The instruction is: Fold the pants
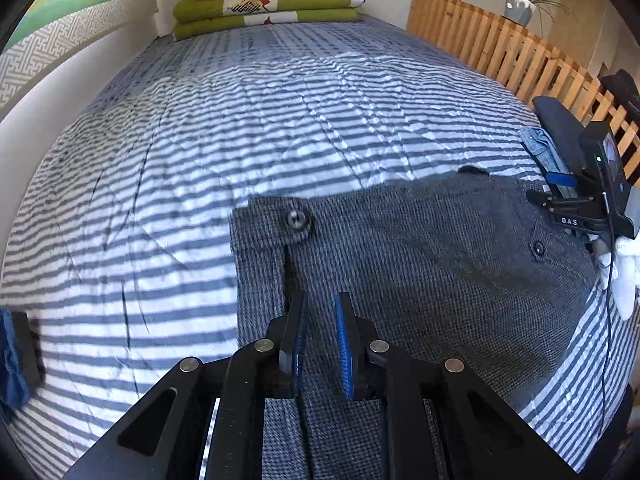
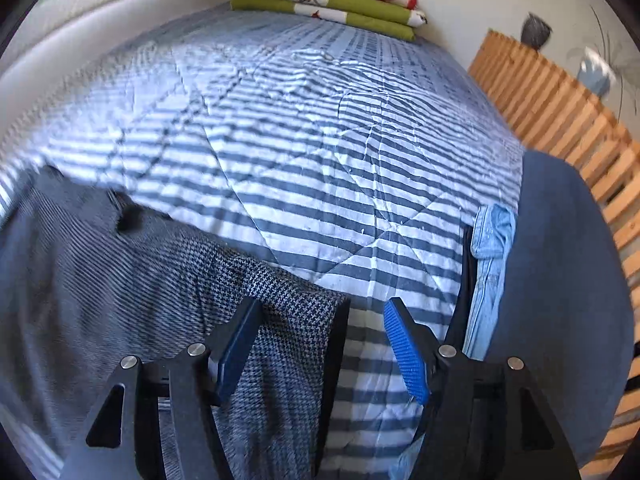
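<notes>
Item: grey houndstooth pants (image 1: 400,248), laid on the striped bed cover (image 1: 240,120), waistband toward the folded blankets (image 1: 268,4) at the head of the bed.

Left claw (image 1: 322,344): over the pants below the waistband button (image 1: 297,219). Blue pads stand a narrow gap apart with the cloth running up between them; whether they pinch it cannot be told.

Right claw (image 2: 320,344): jaws apart, not pressing. A hanging fold of the pants lies between the fingers, against the left-hand one; the blue pad (image 2: 406,356) on the other finger stands clear of it.

Left wrist view only: waistband, fly seam, second small button (image 1: 538,247), and the other claw unit at the pants' far right edge with a white-gloved hand (image 1: 624,276).

Right wrist view only: the fold's lower corner and bare cover beside it.

Edges: the pants' left edge runs straight down from the waistband corner. Light blue denim (image 2: 490,272) and a dark blue garment (image 2: 560,280) lie right of the pants at the bed's edge, before the wooden slat panel (image 2: 560,120).

Open room: a broad stretch of bare cover between the pants and the blankets, and left of the pants.
</notes>
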### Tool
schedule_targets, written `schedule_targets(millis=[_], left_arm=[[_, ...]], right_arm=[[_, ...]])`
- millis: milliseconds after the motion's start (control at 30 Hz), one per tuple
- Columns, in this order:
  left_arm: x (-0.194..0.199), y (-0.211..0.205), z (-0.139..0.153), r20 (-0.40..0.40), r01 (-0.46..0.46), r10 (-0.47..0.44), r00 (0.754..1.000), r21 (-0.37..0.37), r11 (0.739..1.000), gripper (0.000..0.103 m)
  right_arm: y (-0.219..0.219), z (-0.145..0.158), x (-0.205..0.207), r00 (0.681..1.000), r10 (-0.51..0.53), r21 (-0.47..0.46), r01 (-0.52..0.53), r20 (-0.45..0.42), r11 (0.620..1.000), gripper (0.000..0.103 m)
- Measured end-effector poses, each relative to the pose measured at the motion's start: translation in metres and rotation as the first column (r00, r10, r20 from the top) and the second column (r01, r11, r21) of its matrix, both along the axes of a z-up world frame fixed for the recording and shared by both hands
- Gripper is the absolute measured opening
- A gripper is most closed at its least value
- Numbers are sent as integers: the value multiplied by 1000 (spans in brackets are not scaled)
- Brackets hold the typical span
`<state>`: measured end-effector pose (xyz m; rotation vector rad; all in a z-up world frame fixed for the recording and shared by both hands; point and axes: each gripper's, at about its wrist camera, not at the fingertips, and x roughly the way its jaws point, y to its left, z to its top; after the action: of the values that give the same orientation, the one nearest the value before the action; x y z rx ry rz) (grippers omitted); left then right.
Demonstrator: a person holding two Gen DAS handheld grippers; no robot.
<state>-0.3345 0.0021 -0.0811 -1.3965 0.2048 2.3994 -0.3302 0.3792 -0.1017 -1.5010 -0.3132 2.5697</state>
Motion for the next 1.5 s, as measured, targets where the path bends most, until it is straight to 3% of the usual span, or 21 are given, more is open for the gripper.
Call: schedule_targets(millis=[100,200,267,400,467,600,767,833,933,1000,1067,1200,1300,1367,1500], left_arm=[[24,2,-18,43,-33,32,999,25,999,15],[40,4,-36,27,-37,38,999,-61,997,15],[43,1,-46,44,-46,49,998,-74,996,15],[57,-7,-29,12,-44,45,999,-41,998,15],[65,-15,-15,-5,-41,41,999,-4,999,15],[91,-19,-8,-4,9,-9,1000,45,999,15],[106,-11,-36,30,50,-50,998,-7,999,15],[100,-16,-47,55,30,-31,998,20,999,15],[99,-16,-52,39,51,-51,998,8,999,15],[101,-14,-49,41,55,-54,998,-8,998,15],[106,-16,-39,25,24,-24,999,-12,1000,15],[130,-14,-12,41,-35,29,999,133,991,19],[156,12,-8,72,-31,15,997,224,974,43],[168,33,-19,141,-62,19,990,312,948,63],[163,69,-46,248,-169,73,966,392,904,63]], right_arm=[[7,-18,-11,994,-102,59,100,40,993,58],[3,-9,-11,989,-146,120,144,12,982,58],[-5,4,-5,987,-162,137,163,-13,977,58],[-27,38,30,993,-112,-15,111,-44,994,58],[-44,40,50,999,-45,-100,42,-26,994,58],[-80,35,85,999,51,-184,-53,-14,982,57],[-100,22,74,997,75,-235,-73,-3,969,51],[-97,16,59,997,71,-244,-67,5,967,51],[-85,3,30,999,24,-201,-19,24,979,51],[-71,-11,12,998,-51,-98,55,42,994,52],[-58,-18,4,996,-70,-132,77,59,988,53],[-56,5,8,999,-35,-173,41,36,984,52],[-57,31,10,998,63,-271,-64,-15,961,54],[-63,47,5,992,120,-281,-129,-50,951,55],[-89,63,-18,946,321,-283,-323,-55,903,60]])
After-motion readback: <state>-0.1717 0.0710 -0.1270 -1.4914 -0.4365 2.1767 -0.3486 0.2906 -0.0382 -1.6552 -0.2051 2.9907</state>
